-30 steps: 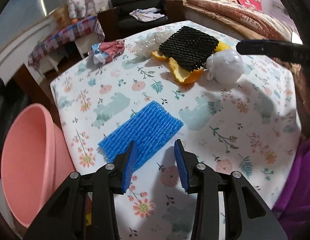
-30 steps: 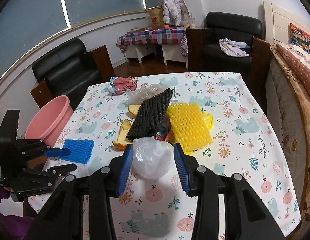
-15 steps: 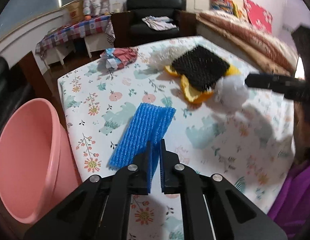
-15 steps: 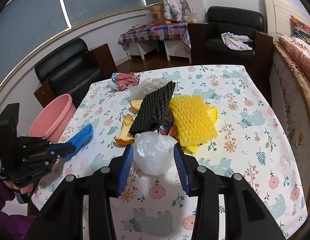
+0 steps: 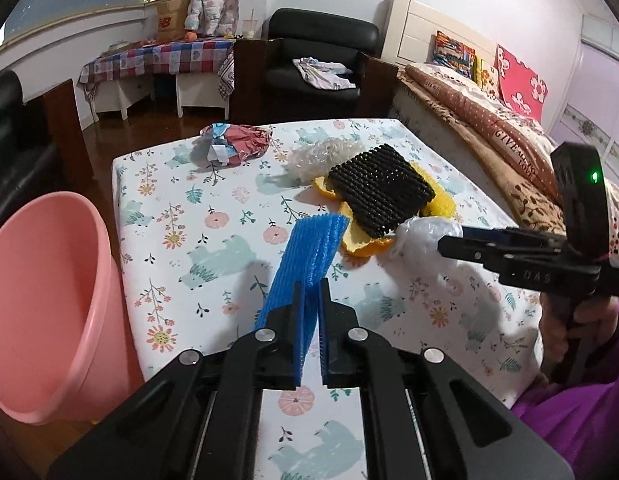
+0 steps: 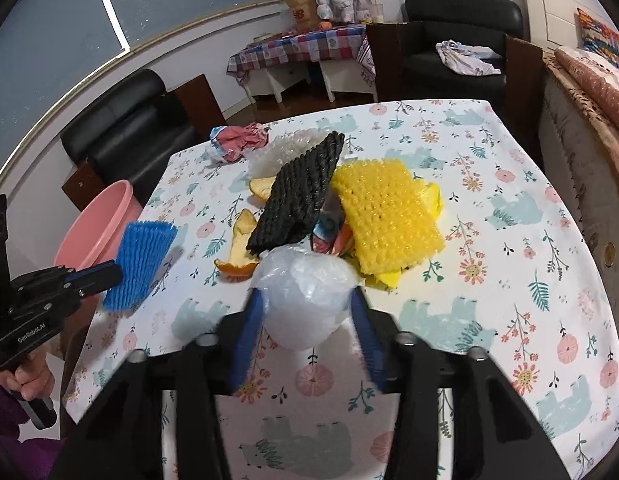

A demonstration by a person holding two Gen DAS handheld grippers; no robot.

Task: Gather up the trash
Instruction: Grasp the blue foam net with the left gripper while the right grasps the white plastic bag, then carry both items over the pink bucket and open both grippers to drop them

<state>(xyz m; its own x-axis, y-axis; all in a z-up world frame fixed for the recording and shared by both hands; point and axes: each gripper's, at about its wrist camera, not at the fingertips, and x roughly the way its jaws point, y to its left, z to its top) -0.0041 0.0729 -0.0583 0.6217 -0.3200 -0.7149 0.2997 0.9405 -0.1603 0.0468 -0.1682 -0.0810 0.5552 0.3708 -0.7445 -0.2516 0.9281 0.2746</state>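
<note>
— At seven o'clock on the desk (image 5: pixel 213 208), what changes?
— Left fingers (image 5: pixel 309 300) clamp the blue foam net (image 5: pixel 309 248), now lifted.
— And the right?
— Its fingers (image 6: pixel 305 312) have been closing around the plastic bag (image 6: pixel 305 288); the pink bin (image 5: pixel 41 280) waits at nine.

blanket (image 5: pixel 509 148) is showing "GIVE ALL TO LOVE" | left gripper (image 6: pixel 95 276) body is reading "GenRobot.AI" | cardboard box (image 5: pixel 171 20) is sporting "NB"

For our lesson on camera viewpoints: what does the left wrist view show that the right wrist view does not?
Only the left wrist view: the red flowered pillow on the bed. Only the right wrist view: the whole yellow foam net and the large window. Both: the left gripper shut on the blue foam net, the right gripper closing on the white plastic bag, and the pink bucket.
</note>
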